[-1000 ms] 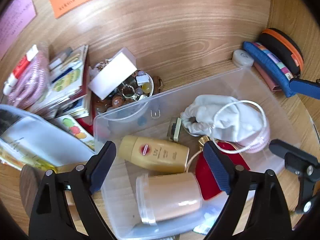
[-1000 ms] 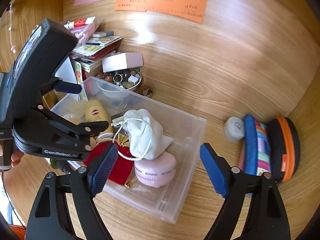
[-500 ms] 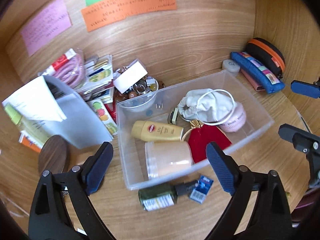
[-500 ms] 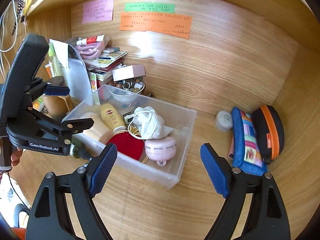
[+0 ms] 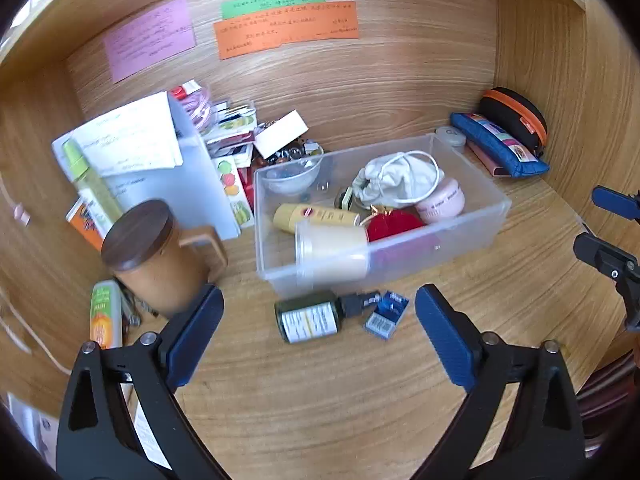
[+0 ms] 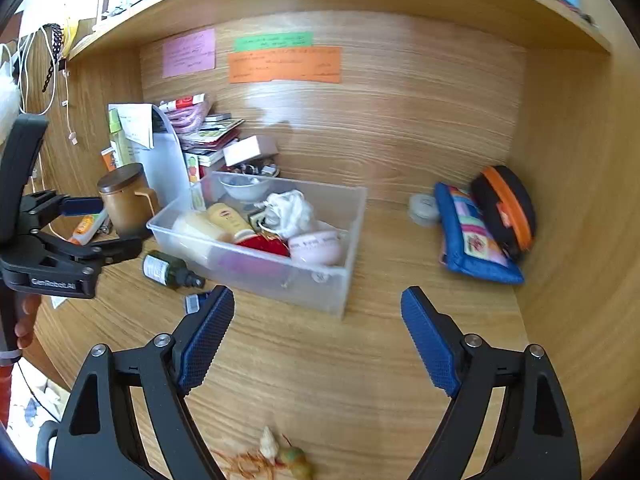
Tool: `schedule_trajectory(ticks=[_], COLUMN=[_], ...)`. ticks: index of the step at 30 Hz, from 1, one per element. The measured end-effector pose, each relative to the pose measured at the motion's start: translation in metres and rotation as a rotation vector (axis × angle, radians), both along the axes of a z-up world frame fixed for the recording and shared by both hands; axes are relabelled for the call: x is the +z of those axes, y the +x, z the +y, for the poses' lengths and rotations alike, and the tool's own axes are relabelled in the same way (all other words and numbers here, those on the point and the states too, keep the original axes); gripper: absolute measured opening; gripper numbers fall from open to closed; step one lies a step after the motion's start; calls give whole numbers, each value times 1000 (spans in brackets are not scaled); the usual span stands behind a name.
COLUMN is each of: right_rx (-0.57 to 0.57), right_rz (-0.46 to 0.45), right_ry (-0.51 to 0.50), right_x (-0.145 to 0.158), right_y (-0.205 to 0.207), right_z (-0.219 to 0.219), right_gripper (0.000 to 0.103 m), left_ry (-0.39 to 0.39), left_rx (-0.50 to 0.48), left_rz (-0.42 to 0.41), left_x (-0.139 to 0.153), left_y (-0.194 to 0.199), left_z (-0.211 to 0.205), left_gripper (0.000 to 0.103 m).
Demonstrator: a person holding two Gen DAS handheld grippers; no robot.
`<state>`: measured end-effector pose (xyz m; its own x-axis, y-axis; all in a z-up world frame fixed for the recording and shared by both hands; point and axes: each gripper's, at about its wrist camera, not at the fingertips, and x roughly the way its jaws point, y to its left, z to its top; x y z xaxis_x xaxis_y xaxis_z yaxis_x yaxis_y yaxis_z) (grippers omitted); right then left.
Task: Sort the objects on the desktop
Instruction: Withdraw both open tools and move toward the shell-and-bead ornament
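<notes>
Your left claw point(image 5: 316, 328) hangs wide apart and holds nothing, above the near part of the wooden worktop point(image 5: 340, 392). Your right claw point(image 6: 318, 336) is just as wide and just as bare, over the worktop nearer the right side.

The clear plastic bin point(image 5: 472, 236) sits in the middle of the worktop. Inside it lie a white drawstring pouch point(image 5: 394, 178), a pink round jar point(image 5: 442, 202), a red velvet pouch point(image 5: 394, 224), a yellow tube point(image 5: 316, 216), a cream tumbler on its side point(image 5: 332, 254) and, at the far left corner, a small clear bowl point(image 5: 294, 176).

Just near of the bin, outside it, a dark green bottle point(image 5: 310, 320) lies on its side, and a small blue packet point(image 5: 386, 314) lies just to its right.

To the left of the bin stands a brown mug with a dark wooden lid point(image 5: 156, 252), and an orange-and-green tube point(image 5: 106, 314) lies near of it, to the left. Behind the mug a white folder with papers point(image 5: 160, 160) stands upright, and further back a white box point(image 5: 280, 134) rests on a stack of cards.

At the far right, well apart from the bin, a blue patterned pouch point(image 6: 472, 236) leans against a black case with an orange zip point(image 6: 506, 208), and a small round white tin point(image 6: 424, 206) sits just left of them. Pink, green and orange notes point(image 6: 284, 65) are stuck to the back wall.
</notes>
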<state>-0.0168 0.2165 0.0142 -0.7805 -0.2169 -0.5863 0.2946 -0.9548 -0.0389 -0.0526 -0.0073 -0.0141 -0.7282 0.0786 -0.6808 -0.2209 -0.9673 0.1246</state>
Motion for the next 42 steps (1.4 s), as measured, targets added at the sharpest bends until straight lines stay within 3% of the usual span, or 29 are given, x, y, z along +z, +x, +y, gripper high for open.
schedule_trajectory(ticks=[8,13,19,23,29,42], right_rx=[-30,-3,19,30,60,134], right_rz=[-6,-77,-142,-158,-175,-214], right_ry=[-63,-74,-70,-72,-52,1], right_x=[-31,-55,-77,-82,-89,-107], right_y=[31,39,45,53,65,56], right_z=[20,26,31,38,41,36], right_gripper=[80,52,36,34,25,24], left_ry=[34,57,115,188,140,102], left_rx=[68,99,149,89,-26,-172], left_rz=[11,-12,-82,-125,-129,-182], left_x=[-28,-46,-69,-76,-81,-94], left_y=[26,33,37,44,54,62], left_z=[-10,-14,-20,-8,45,114], left_gripper=[99,99,99,99,99,99])
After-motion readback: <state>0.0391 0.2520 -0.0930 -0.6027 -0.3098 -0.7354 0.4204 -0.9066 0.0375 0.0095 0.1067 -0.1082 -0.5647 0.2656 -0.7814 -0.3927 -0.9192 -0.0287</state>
